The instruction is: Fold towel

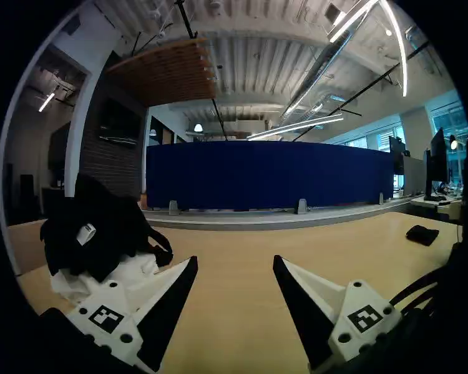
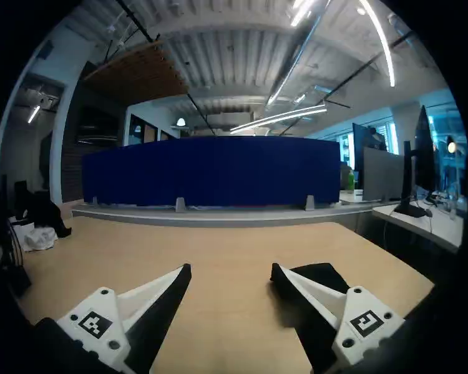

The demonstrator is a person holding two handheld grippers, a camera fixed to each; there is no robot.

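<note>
Two cloth items lie on the wooden worktop (image 1: 246, 311): a small black folded cloth (image 2: 318, 273) and a heap of black and white cloth (image 1: 103, 240); which one is the towel I cannot tell. The right hand-held gripper (image 2: 231, 267) is spread wide and holds nothing, its right finger just in front of the small cloth. The left hand-held gripper (image 1: 234, 258) also gapes empty, its left finger beside the heap. A blue divider (image 1: 265, 174) stands behind.

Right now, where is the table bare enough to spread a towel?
Bare: the light wooden tabletop between the heaped black and white cloths and the small black folded cloth, back to the blue partition. Crowded around the heap.
</note>
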